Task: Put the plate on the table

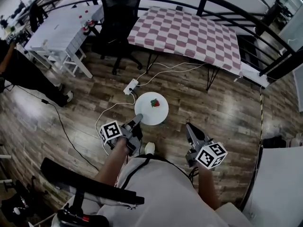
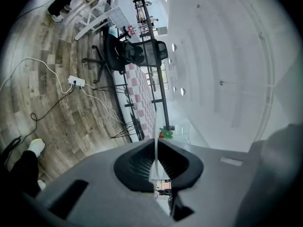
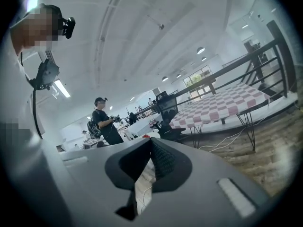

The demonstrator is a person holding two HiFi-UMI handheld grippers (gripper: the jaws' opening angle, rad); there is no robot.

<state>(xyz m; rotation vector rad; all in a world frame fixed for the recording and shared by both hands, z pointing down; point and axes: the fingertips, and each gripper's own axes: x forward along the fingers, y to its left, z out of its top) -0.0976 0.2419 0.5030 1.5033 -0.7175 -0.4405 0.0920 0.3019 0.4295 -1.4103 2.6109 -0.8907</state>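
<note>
The left gripper (image 1: 138,118) is clenched on the near rim of the plate (image 1: 144,111). In the left gripper view the plate (image 2: 155,148) is seen edge-on as a thin white line pinched between the jaws. The plate is round, plain and white, and it is held out ahead of the jaw tips, above the wooden floor (image 1: 227,108). A small red and green item (image 1: 155,102) is carried on its far half. The right gripper (image 1: 189,126) is held to the side, apart from the plate, with its jaws closed together on nothing. Further ahead, a power strip (image 1: 130,86) lies on the floor. Beyond it stands the table (image 1: 189,32), covered with a checked cloth.
</note>
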